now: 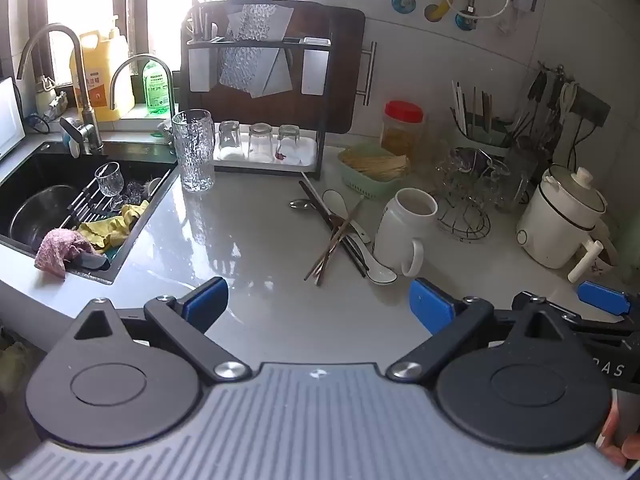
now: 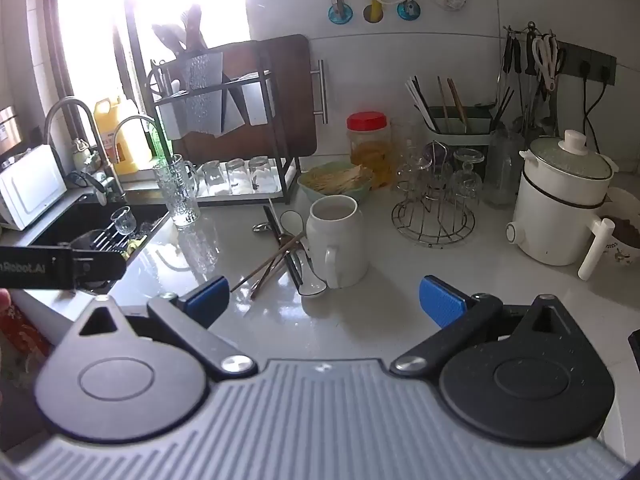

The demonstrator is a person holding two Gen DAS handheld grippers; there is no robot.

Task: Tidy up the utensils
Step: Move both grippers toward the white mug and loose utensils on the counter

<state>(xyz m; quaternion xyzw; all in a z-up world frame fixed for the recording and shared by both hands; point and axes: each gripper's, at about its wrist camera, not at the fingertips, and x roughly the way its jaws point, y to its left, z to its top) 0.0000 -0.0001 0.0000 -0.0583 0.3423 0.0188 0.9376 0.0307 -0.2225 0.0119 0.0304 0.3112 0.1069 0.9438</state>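
Glossy grey stone bench (image 1: 256,240) of a kitchen carries a tall white ceramic mug (image 2: 338,240) with a handle. Just left of the mug lies a loose heap of brown and black chopsticks (image 2: 276,258) and white ceramic spoons (image 2: 312,286), touching one another. Well behind the mug stands a green utensil holder (image 2: 456,128). Left tool (image 1: 318,304) and right tool (image 2: 324,302) both hover in front of the mug, jaws wide and empty.

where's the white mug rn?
The white mug stands upright on the counter, mid-frame in both wrist views, just right of the pile of chopsticks and spoons and in front of the green basket; neither tongs touch it.
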